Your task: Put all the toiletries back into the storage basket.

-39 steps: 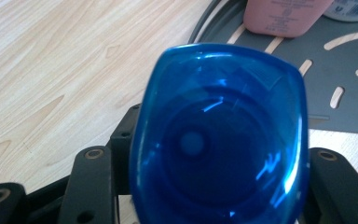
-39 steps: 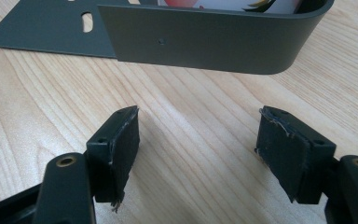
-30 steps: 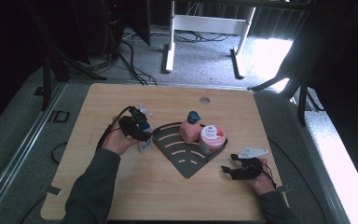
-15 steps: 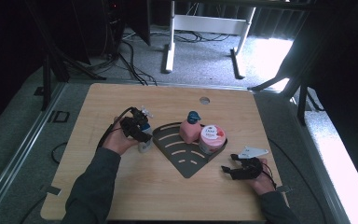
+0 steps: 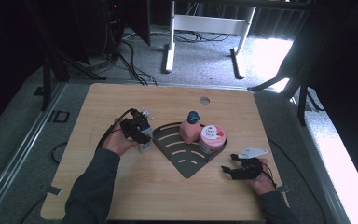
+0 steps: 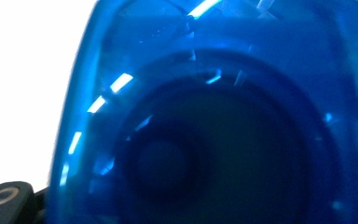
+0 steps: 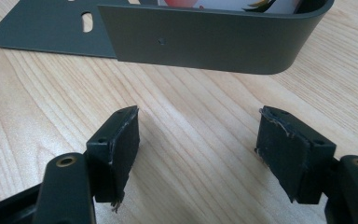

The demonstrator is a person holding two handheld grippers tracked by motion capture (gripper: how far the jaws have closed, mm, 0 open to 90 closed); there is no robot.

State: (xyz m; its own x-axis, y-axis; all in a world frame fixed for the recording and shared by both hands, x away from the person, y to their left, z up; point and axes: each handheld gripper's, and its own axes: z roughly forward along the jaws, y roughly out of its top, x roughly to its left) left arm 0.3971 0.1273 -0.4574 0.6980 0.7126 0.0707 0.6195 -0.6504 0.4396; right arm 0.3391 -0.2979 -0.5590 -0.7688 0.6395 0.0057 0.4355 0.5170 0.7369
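Blue translucent container (image 6: pixel 214 116) sits right against the left hand-held gripper (image 5: pixel 140 133), blurred and very close in the left gripper view. That gripper's jaws have just been closing around it; whether the pads press on it I cannot tell. It stands on the desk (image 5: pixel 121 186) just beside the dark corner rack (image 5: pixel 177 154), which carries a pink pump bottle (image 5: pixel 189 130) and a Dove jar (image 5: pixel 212 138). Near the rack's wall, the right hand-held gripper (image 7: pixel 196 149) rests with its 2 jaws spread, nothing between them.

Blue obj (image 6: pixel 214 116) up close, blurred, cut off by frame; hides left claw pads.
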